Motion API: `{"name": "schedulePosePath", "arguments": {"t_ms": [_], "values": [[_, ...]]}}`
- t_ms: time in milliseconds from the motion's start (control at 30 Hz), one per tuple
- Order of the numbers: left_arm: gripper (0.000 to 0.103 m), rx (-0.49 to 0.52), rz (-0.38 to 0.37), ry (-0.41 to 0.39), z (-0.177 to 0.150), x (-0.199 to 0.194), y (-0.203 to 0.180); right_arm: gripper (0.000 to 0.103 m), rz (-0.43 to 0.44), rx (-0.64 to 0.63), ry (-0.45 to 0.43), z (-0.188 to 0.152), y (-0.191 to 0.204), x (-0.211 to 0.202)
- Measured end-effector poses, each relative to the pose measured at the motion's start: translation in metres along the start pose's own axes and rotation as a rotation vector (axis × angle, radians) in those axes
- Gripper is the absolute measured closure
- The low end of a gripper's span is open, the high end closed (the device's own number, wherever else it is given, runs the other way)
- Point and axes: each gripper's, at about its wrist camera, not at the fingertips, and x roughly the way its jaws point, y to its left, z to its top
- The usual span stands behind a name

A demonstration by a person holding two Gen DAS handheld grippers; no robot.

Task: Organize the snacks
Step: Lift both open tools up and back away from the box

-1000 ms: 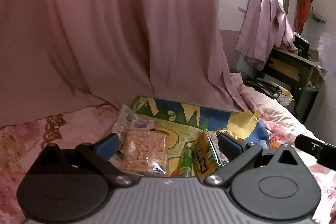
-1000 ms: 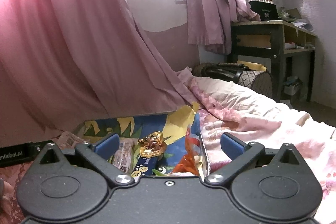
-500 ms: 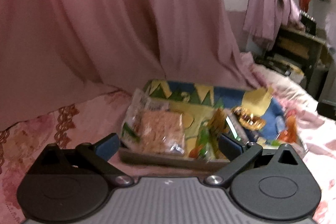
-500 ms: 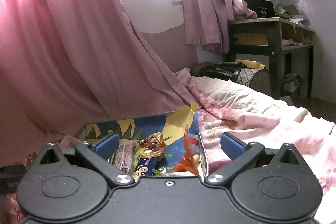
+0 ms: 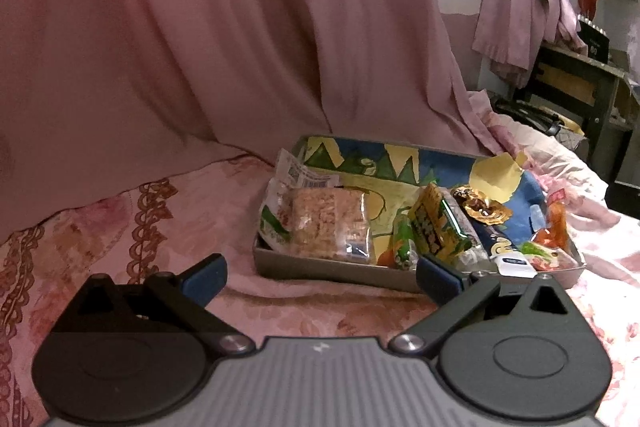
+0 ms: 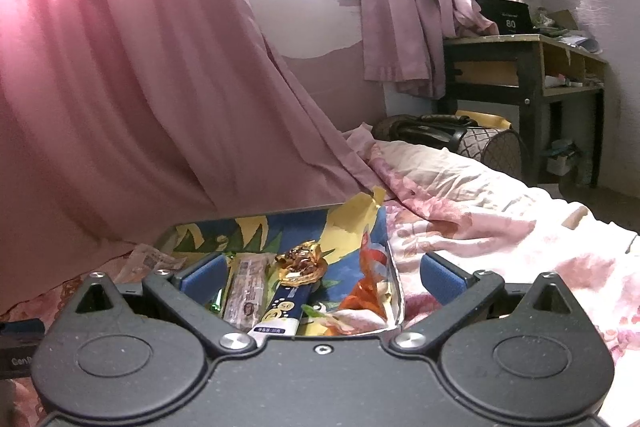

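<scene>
Item: shallow metal tray w/ blue-yellow cartoon liner (image 5: 328,269), sat on pink floral bedspread (image 5: 192,211), at 1 o'clock from left gripper (image 5: 320,277). Contents: clear packet of puffed-rice cakes (image 5: 330,223) at tray's 9 o'clock; yellow-green foil snack pack (image 5: 438,227) centre; gold-wrapped candy (image 6: 300,263); orange wrapper (image 6: 370,277) at 3 o'clock. Left gripper spread wide, empty. Right gripper (image 6: 320,277) likewise agape over tray. Est.: packets light, crinkly, slippery; rice cakes brittle, so pinch sealed edge.

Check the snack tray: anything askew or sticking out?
Mostly tidy. The rice-cracker pack lies with its top flap over the tray's left rim, and the yellow-green packet stands tilted on edge against its neighbours rather than flat.
</scene>
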Motion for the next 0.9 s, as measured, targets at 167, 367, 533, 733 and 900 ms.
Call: {"name": "schedulePosePath", "arguments": {"t_ms": [167, 367, 533, 733, 900], "values": [[0.000, 0.009, -0.002, -0.030, 0.000, -0.013, -0.001, 0.001, 0.005, 0.008, -0.001, -0.003, 0.000, -0.013], [0.000, 0.007, -0.016, -0.059, -0.003, -0.030, -0.002, 0.001, 0.008, 0.017, -0.007, -0.007, 0.000, -0.030], [0.000, -0.012, -0.025, -0.082, -0.005, -0.044, 0.000, 0.001, 0.011, 0.024, -0.007, -0.011, 0.000, -0.044], [0.000, -0.038, -0.016, -0.096, -0.009, -0.058, 0.005, 0.001, 0.012, 0.032, -0.013, -0.016, 0.001, -0.061], [0.000, -0.053, -0.013, -0.103, -0.014, -0.070, 0.008, 0.001, 0.010, 0.047, -0.015, -0.020, 0.000, -0.072]]}}
